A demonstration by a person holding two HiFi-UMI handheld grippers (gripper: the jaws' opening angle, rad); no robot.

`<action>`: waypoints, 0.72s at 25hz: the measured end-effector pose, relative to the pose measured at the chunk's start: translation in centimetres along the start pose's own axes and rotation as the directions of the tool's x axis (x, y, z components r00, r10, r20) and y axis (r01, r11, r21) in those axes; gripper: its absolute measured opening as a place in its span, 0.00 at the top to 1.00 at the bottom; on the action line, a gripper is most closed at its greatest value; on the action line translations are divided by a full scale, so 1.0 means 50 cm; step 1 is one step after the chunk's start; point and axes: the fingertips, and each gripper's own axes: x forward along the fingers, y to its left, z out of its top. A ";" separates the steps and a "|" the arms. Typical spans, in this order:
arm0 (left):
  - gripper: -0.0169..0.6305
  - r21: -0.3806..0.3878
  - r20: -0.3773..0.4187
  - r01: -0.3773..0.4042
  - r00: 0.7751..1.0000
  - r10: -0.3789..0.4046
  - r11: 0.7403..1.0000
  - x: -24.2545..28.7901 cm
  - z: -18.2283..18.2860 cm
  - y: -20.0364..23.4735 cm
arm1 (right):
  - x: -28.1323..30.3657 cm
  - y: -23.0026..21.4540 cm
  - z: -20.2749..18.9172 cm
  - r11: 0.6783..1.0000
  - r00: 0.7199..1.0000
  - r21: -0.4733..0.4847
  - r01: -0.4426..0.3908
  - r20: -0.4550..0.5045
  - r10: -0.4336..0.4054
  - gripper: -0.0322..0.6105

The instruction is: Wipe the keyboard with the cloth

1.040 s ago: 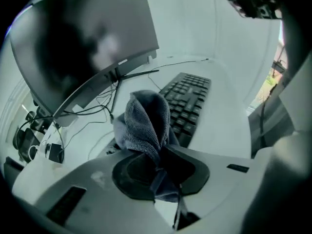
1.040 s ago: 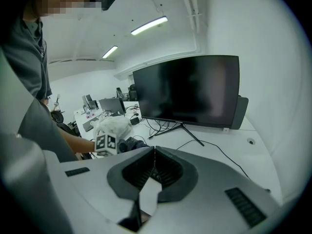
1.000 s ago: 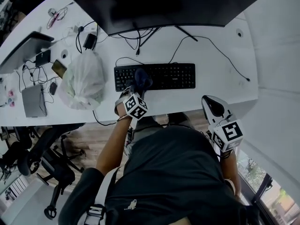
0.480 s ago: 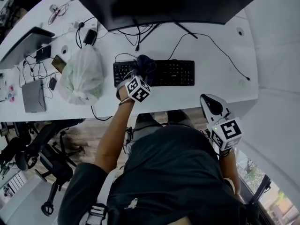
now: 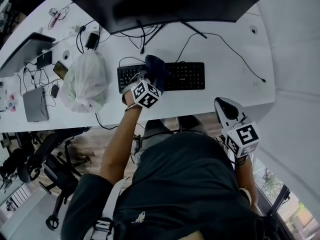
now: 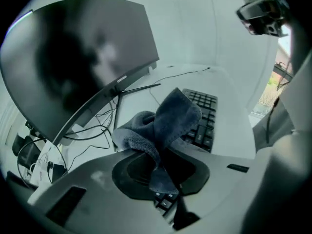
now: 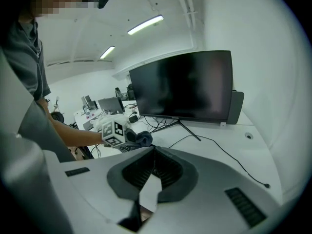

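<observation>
While clamped on the dark cloth [image 6: 163, 121] over the black keyboard [image 5: 185, 76], plain only from left tongs' [image 6: 158, 174] own camera; overhead, plastic bag [image 5: 86, 81] nearby left, right tongs [image 7: 152, 160] closed, empty, off the counter [image 5: 225, 91].

Left arm [image 5: 119, 141] stretched straight forward, left gripper [image 5: 151, 79] pointing away from the body, jaws clamped on the cloth [image 6: 165, 121]. Right arm tucked at the side, right gripper [image 5: 226, 109] held low, jaws tip-to-tip, nothing between.
</observation>
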 end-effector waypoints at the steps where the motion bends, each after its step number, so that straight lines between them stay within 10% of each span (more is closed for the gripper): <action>1: 0.90 -0.012 -0.015 0.002 1.000 -0.002 1.000 0.012 -0.004 0.014 | 0.002 0.006 0.001 1.000 1.000 -0.006 -0.006 0.001 0.006 0.93; 9: 0.90 -0.016 -0.024 0.113 0.993 -0.114 0.993 -0.036 -0.082 -0.194 | -0.009 -0.032 -0.018 0.999 1.000 0.026 0.026 -0.016 -0.026 0.93; 18: 0.90 0.000 -0.007 0.059 0.998 -0.059 0.998 0.045 0.022 -0.042 | 0.014 -0.007 0.000 1.000 1.000 -0.002 -0.008 -0.011 0.008 0.93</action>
